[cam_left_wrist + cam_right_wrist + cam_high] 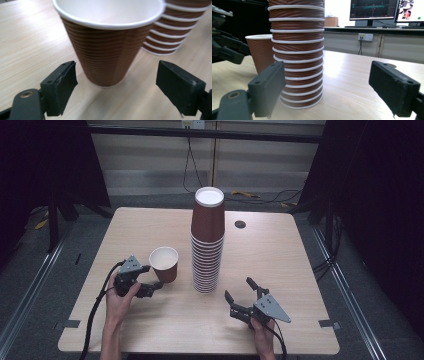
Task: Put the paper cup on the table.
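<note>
A tall stack of brown ribbed paper cups (207,240), turned upside down, stands mid-table. To its left a single brown cup (164,264) sits upright, white inside. My left gripper (152,277) is open just short of that cup; in the left gripper view the cup (107,50) stands a little beyond the gripper (116,82), untouched, with the stack (175,32) behind it. My right gripper (238,288) is open near the front right of the stack. In the right gripper view the stack (297,50) rises ahead of the gripper (325,85), left of centre, and the single cup (259,52) shows behind it.
The wooden table (280,265) has a round cable hole (240,224) at its back right. Cables (250,196) lie on the floor behind it. Monitors (372,10) sit on a desk beyond the table. Dark curtains flank both sides.
</note>
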{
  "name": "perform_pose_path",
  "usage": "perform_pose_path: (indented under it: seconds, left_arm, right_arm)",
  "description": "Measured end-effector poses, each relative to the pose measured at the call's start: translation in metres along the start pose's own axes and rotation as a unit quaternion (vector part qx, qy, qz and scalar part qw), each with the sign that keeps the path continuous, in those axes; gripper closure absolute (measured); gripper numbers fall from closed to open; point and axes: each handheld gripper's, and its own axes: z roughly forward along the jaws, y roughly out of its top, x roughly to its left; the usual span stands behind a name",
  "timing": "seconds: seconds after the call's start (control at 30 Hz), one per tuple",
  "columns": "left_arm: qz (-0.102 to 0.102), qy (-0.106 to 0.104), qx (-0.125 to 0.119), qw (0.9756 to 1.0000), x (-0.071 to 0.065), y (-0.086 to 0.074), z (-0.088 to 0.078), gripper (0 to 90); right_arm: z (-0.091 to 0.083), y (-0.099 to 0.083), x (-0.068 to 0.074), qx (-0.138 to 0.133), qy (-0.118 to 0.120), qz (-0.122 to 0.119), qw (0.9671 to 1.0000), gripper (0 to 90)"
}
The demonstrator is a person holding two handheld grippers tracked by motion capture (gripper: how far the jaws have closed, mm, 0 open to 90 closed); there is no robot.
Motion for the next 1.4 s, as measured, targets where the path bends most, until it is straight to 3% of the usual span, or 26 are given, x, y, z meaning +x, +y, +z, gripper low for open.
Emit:
perform_pose_path:
  seconds: [0.13,0.2,0.33,0.4,0.5,0.6,0.7,0.87,0.97,1.03,1.13,1.17,1.2,1.23,1.27,1.33,1.4]
  left_arm:
    - [-0.008,-0.007,-0.028,0.9995,-0.009,-0.005,-0.005,16.2]
    - [0.000,0.007,-0.045,0.9990,-0.014,-0.006,-0.008,16.2]
    - [-0.005,0.017,-0.071,0.9973,-0.027,-0.011,-0.015,15.8]
    - [-0.005,0.037,-0.087,0.9955,-0.036,-0.013,-0.016,15.8]
    - [-0.020,0.022,-0.116,0.9927,-0.043,-0.019,-0.015,15.8]
    - [-0.007,0.039,-0.117,0.9923,-0.054,-0.022,-0.016,15.8]
    - [-0.003,0.037,-0.121,0.9919,-0.064,-0.025,-0.016,15.6]
    - [-0.011,0.062,-0.148,0.9870,-0.078,-0.033,-0.013,15.4]
    - [-0.004,0.052,-0.152,0.9870,-0.085,-0.036,-0.010,15.4]
    - [0.017,0.052,-0.148,0.9875,-0.089,-0.035,-0.008,15.5]
    - [0.015,0.047,-0.162,0.9856,-0.090,-0.035,-0.007,15.4]
    - [0.003,0.052,-0.167,0.9846,-0.092,-0.036,-0.005,15.6]
    - [0.007,0.065,-0.169,0.9835,-0.092,-0.037,-0.004,15.3]
    - [0.005,0.059,-0.175,0.9828,-0.091,-0.039,-0.003,15.3]
    - [-0.010,0.060,-0.177,0.9823,-0.093,-0.042,-0.001,15.4]
    - [0.001,0.069,-0.174,0.9824,-0.096,-0.042,-0.001,15.4]
    - [0.010,0.057,-0.180,0.9819,-0.098,-0.043,0.000,15.5]
  right_arm:
    - [0.000,0.000,0.000,0.000,0.000,0.000,1.0000,13.3]
    - [0.000,0.000,0.000,0.000,0.001,0.000,1.0000,13.4]
    - [0.000,0.000,0.000,0.000,0.001,0.000,1.0000,13.3]
    - [0.000,0.000,0.000,0.000,0.001,0.000,1.0000,13.3]
    - [0.000,0.000,0.000,0.000,0.001,0.000,1.0000,13.3]
    - [0.000,0.000,0.000,0.000,0.001,0.000,1.0000,13.3]
    - [0.000,0.000,0.000,0.000,0.002,0.000,1.0000,13.3]
    - [0.000,0.000,0.000,0.000,0.001,0.000,1.0000,13.3]
    - [0.000,0.000,0.000,0.000,0.001,0.000,1.0000,13.3]
    - [0.000,0.000,0.000,0.000,0.001,0.000,1.0000,13.3]
    - [0.000,0.000,0.000,0.000,0.001,0.000,1.0000,13.3]
    - [0.000,0.000,0.000,0.000,0.001,0.000,1.0000,13.3]
    - [0.000,0.000,0.000,0.000,0.001,0.000,1.0000,13.3]
    - [0.000,0.000,0.000,0.000,0.001,0.000,1.0000,13.3]
    - [0.000,0.000,0.000,0.000,0.001,0.000,1.0000,13.3]
    - [0.000,0.000,0.000,0.000,0.001,0.000,1.0000,13.3]
    - [0.000,0.000,0.000,0.000,0.001,0.000,1.0000,13.3]
